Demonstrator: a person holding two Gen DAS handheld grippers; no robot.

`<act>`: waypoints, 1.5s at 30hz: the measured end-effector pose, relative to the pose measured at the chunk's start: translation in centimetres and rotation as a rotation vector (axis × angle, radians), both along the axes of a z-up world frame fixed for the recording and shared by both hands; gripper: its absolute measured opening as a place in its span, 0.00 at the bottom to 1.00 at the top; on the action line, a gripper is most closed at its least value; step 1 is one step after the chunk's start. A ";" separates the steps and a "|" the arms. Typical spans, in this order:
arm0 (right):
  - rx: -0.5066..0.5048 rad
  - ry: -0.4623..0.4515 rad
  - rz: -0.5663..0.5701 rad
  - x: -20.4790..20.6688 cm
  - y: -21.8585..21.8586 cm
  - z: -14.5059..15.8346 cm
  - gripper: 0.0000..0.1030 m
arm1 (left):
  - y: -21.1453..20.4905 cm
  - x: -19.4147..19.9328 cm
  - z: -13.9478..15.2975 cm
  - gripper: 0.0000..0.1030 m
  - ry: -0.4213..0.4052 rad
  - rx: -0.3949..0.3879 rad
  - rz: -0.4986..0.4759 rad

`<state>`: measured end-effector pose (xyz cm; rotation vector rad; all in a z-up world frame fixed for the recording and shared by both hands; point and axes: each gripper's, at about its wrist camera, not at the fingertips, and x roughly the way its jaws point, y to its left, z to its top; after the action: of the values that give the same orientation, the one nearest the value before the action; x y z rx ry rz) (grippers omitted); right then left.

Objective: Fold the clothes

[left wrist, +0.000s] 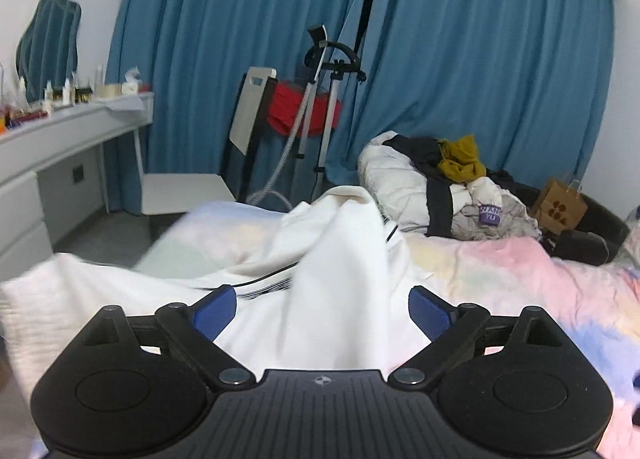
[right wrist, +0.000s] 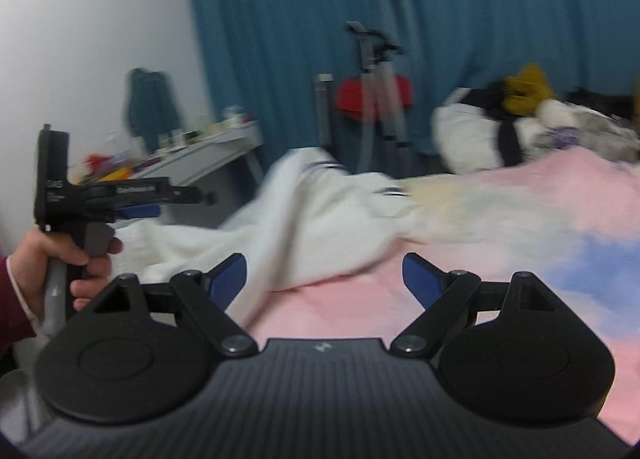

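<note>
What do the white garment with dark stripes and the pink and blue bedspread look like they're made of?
The white garment with dark stripes looks like soft matte cloth, perhaps cotton knit: it drapes in loose, rounded folds. The pink and blue bedspread looks like thin matte woven fabric, showing fine wrinkles; blur leaves the weave unclear.

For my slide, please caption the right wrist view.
Open right hand-held gripper above a white garment crumpled on the pastel bed.

Blue curtains (left wrist: 460,59) hang behind a tripod (left wrist: 324,107); a white dressing table (left wrist: 60,139) carries bottles beneath a mirror (left wrist: 48,43), and a brown paper bag (left wrist: 558,207) sits far right.
</note>
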<state>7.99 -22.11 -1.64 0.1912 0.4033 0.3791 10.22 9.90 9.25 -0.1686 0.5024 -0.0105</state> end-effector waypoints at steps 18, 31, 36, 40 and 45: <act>0.031 0.251 -0.141 9.6 -6.3 -9.0 0.84 | -4.2 28.0 -3.4 0.15 0.132 -0.059 0.030; 0.107 0.232 -0.219 8.3 -9.0 -8.1 0.84 | -16.6 13.6 1.1 0.06 -0.091 0.216 -0.454; 0.123 0.168 -0.270 6.1 -10.5 -6.1 0.84 | -17.7 4.4 -2.7 0.06 -0.058 0.201 -0.637; 0.170 0.131 -0.289 4.7 -11.8 -4.8 0.84 | -18.0 -0.8 -9.4 0.07 -0.006 0.261 -0.720; 0.191 0.126 -0.248 4.4 -11.3 -4.5 0.84 | -17.4 -1.4 -14.9 0.07 0.107 0.171 -0.718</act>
<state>12.43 -33.44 -6.11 0.4485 0.4614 0.1612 8.83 -7.48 -5.63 0.1867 0.6466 -0.6608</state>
